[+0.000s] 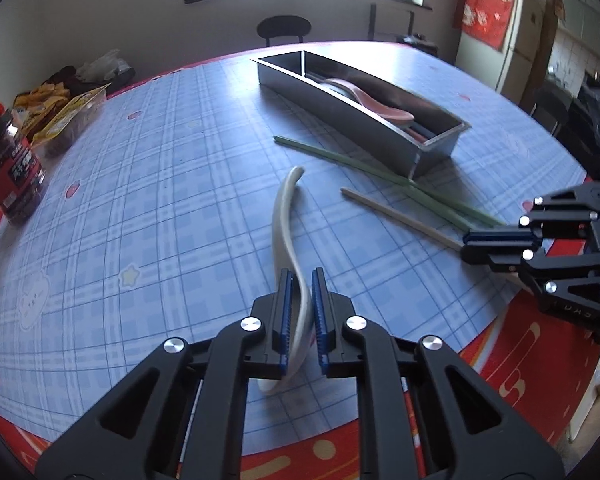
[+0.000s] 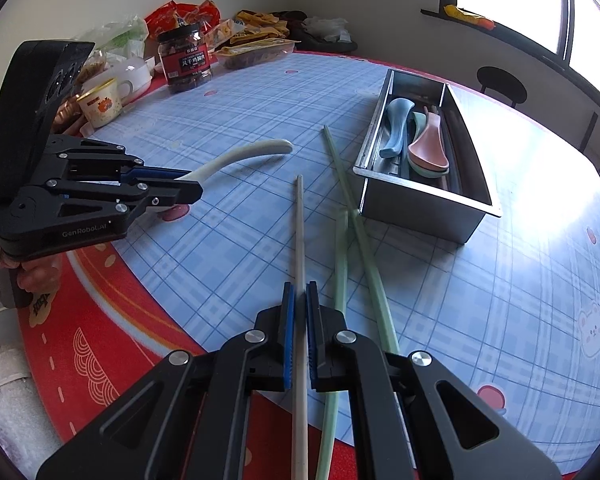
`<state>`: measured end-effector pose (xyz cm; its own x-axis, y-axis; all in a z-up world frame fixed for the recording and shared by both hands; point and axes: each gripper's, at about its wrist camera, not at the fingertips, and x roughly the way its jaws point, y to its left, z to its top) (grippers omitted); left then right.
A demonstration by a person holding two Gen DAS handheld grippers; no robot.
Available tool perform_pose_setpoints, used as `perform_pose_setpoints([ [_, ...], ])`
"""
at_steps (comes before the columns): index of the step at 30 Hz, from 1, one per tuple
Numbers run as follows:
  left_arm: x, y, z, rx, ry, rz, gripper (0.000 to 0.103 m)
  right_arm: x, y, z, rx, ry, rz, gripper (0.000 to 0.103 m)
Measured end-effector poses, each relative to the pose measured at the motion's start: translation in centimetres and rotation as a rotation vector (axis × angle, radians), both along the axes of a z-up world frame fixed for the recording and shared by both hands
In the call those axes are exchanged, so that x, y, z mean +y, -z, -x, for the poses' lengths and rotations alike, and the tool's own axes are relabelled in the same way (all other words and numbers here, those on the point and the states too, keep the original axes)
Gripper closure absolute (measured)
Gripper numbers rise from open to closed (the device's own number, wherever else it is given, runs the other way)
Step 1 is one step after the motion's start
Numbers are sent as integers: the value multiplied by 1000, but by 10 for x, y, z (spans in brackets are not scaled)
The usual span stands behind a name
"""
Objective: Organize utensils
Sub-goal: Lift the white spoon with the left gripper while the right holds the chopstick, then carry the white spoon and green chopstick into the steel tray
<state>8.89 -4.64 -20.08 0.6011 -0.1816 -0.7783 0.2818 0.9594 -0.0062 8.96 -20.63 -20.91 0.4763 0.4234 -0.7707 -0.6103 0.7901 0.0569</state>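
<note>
The left gripper [image 1: 301, 280] is clenched on the bowl end of a white spoon [image 1: 286, 224]; the spoon's long handle runs away from it toward the middle of the table [image 1: 160, 168], its tip resting on the cloth. The right gripper [image 2: 299, 294] is clamped on a white chopstick [image 2: 299, 224] near the table's near edge, the stick pointing straight ahead toward the far side. Two green chopsticks [image 2: 350, 196] lie just beside it, crossing each other. Their far ends point past the near corner of the metal tray [image 2: 424, 216], which holds blue, green and pink spoons.
</note>
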Motion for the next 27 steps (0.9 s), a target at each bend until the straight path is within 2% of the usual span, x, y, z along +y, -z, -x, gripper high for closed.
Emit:
perform_pose_setpoints([
  [5,22,-1,3,-21,-31,124,89,-3,0,-1,13,-10,-32,97],
  [12,37,-11,13,-90,-76,195,89,-15,-11,6,-37,11,-105,97],
  [18,56,-15,18,-122,-117,284,89,-34,-14,-3,-9,71,-209,97],
  [27,69,-18,22,-144,-164,337,89,-61,-21,-16,32,138,-362,97],
])
